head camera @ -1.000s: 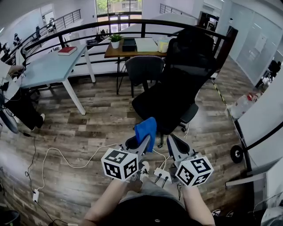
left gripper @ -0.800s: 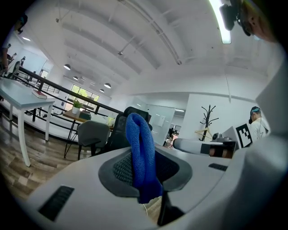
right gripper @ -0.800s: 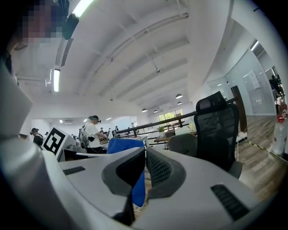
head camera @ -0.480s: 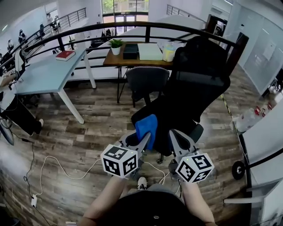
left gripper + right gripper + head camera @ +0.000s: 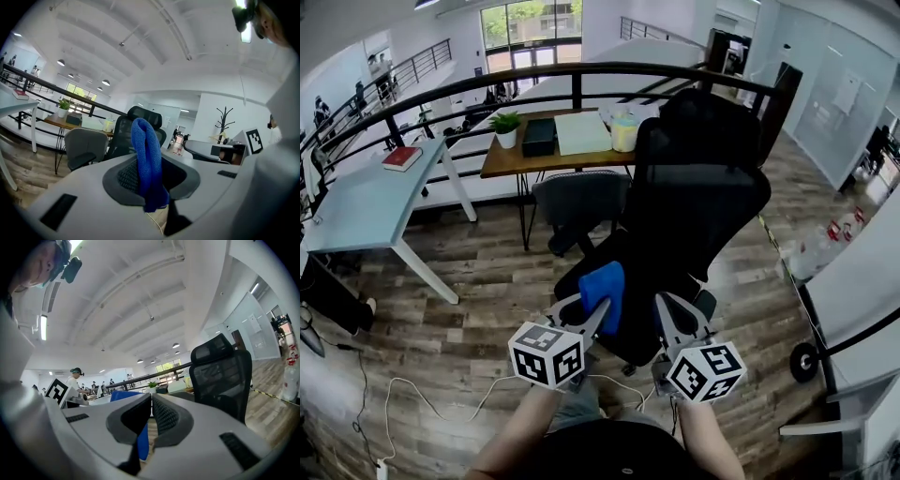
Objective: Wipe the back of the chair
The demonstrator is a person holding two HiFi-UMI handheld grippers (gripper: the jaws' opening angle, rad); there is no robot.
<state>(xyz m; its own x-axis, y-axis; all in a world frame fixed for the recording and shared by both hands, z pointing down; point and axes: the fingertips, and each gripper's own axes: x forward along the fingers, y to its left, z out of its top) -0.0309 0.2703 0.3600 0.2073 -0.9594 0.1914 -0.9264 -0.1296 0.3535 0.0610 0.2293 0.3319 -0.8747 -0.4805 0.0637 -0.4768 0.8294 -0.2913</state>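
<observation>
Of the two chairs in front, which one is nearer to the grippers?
The black high-backed mesh chair with a headrest; the low grey chair stands farther off, at the wooden desk.

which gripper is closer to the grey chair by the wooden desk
Left. In the head view the left gripper, shut on the blue cloth, sits almost directly below the grey chair. The right gripper is off to that chair's right, farther away.
</observation>
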